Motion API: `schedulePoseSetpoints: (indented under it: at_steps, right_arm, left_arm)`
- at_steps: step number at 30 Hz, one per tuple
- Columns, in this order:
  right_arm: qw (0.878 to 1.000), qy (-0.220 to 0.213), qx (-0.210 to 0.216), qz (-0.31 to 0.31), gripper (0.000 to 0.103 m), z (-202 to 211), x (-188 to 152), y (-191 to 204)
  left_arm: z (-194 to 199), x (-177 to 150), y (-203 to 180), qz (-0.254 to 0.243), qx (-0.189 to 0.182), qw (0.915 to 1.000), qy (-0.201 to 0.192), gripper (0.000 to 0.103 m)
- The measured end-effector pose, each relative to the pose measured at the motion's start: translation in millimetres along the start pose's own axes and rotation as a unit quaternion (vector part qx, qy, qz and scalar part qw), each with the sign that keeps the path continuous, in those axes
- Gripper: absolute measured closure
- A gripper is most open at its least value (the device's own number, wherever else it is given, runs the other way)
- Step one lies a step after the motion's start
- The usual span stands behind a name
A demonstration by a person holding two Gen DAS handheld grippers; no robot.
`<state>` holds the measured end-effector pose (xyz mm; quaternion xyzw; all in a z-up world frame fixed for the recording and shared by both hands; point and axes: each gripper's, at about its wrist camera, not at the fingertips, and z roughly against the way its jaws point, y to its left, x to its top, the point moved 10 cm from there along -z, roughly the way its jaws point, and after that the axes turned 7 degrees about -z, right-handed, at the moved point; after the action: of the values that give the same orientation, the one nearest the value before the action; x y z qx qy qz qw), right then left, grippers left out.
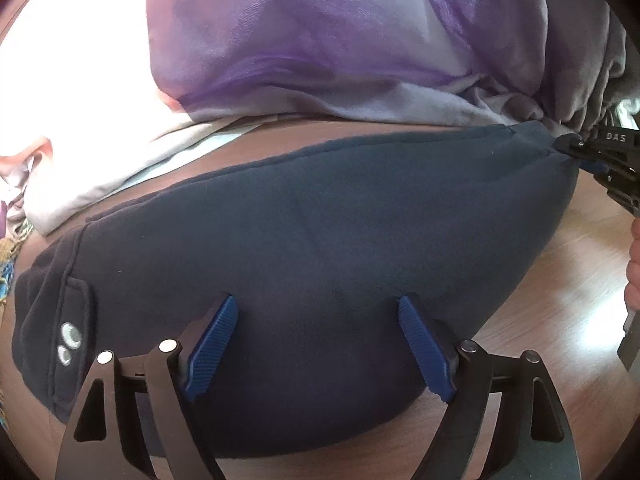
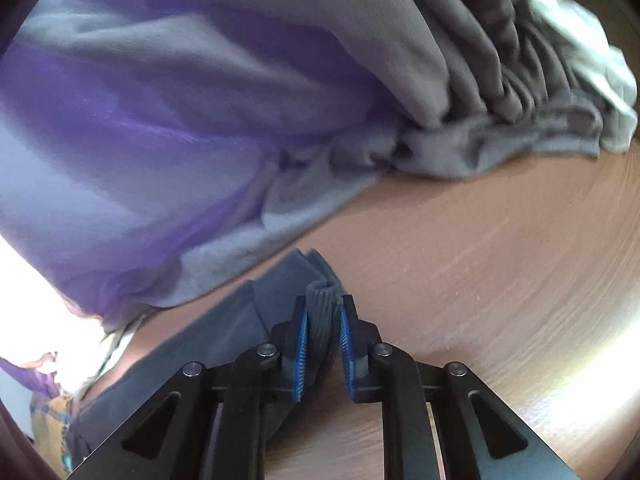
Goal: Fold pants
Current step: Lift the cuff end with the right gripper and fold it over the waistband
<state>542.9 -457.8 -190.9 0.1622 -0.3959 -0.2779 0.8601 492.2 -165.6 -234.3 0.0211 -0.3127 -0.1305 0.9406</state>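
- The navy pants (image 1: pixel 320 240) are lying bunched flat on the wooden bench (image 1: pixel 560 280), stretched sideways across the left wrist view (looks like sweatpant fleece, thick and soft).
- Left tongs (image 1: pixel 318 308) are spread wide, both blue pads sitting over the near part of the pants, with fabric showing between them. Can't tell if the pads actually press into the cloth or just hover over it.
- Right tongs (image 2: pixel 323 310) are pinched down narrow on the ribbed cuff (image 2: pixel 320 320) of the pants, and you can see the ribbing squeezed between the two blue pads.
- From the left wrist view that same right tool comes in at the far right end of the pants, clamped on the pointed tip of the fabric.
- At the left end of the pants there's a flap with two snap buttons (image 1: pixel 67 344), shiny and round, one just above the other.
- Behind the pants sits a purple tie-dye garment (image 1: pixel 320 40), big and draped, its hem nearly touching the far edge of the pants.
- To the right of that, beyond the pants, is a gray gathered garment (image 2: pixel 500 80) with lots of pleats, and a white cloth (image 2: pixel 592 60) behind it (blurry, so no idea what it is).
- Off the left end of the pants there's a bit of yellow and teal patterned fabric (image 2: pixel 48 420) at the bench edge.
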Motion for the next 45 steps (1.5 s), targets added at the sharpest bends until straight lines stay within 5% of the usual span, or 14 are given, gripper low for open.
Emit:
schedulePoseSetpoints:
  at_steps: [4,10,20,22,26,30,39,45]
  right_arm:
    - [0.999,-0.023,0.015,0.038,0.087,22.9,9.2,27.4]
    - [0.992,-0.057,0.017,0.113,0.087,57.9,13.7,77.3]
    - [0.962,-0.117,0.035,0.243,0.088,112.8,-20.1,189.6]
    - [0.956,-0.123,0.039,0.265,0.088,121.5,-32.8,213.5]
    - [0.946,-0.131,0.041,0.293,0.088,133.3,-57.3,252.3]
    - [0.942,-0.127,0.045,0.307,0.088,138.9,-83.2,280.0]
    - [0.937,-0.118,0.04,0.326,0.088,138.0,-133.6,319.0]
    - [0.934,-0.108,0.034,0.338,0.088,130.8,-158.8,331.1]
  left_arm:
    - [28.1,5.7,17.5,0.026,0.013,0.9993,-0.024,0.022]
    - [50.3,-7.5,64.3,0.067,0.049,0.9965,-0.009,0.023]
    - [84.2,-41.0,163.8,0.081,0.094,0.9917,-0.034,0.024]
    - [88.2,-46.2,179.2,0.088,0.09,0.9913,-0.038,0.025]
    - [83.7,-58.9,202.2,0.077,0.061,0.9945,-0.036,0.041]
    - [87.5,-66.6,219.5,0.082,0.033,0.995,-0.045,0.041]
    - [64.7,-80.0,237.9,0.031,-0.023,0.9978,-0.054,0.042]
    - [40.6,-91.6,237.8,0.017,-0.072,0.9967,-0.032,0.057]
